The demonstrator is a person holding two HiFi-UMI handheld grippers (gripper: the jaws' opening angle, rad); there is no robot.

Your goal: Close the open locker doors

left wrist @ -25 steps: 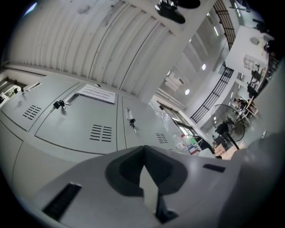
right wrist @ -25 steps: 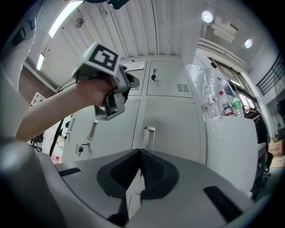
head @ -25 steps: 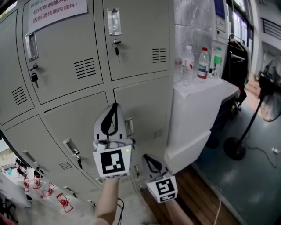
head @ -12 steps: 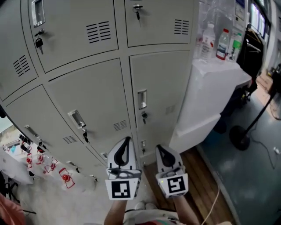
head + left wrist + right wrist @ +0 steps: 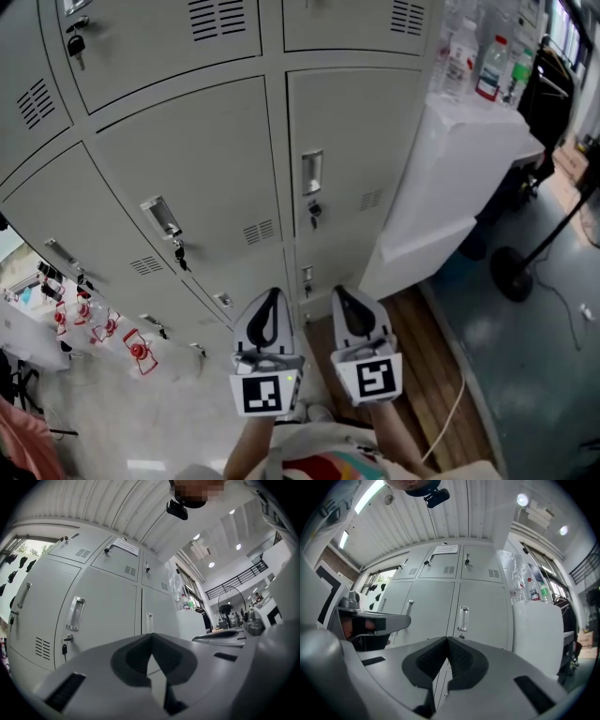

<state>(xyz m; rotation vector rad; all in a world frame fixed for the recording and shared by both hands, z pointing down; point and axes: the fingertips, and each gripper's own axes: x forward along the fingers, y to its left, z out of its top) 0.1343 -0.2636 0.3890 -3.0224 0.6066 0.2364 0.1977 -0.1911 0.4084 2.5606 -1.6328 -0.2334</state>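
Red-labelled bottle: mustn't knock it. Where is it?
Head view, top right: the red-labelled bottle stands on the white cabinet, right of the lockers, beside a clear bottle.

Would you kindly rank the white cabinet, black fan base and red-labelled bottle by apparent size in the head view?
Largest: white cabinet.
Then black fan base and red-labelled bottle, which look about alike; unranked.

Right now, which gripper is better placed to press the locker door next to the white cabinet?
Right, probably. The right gripper, shut and empty, sits directly below that door; its own view faces the door's handle. The left gripper sits further left, by the neighbouring column.
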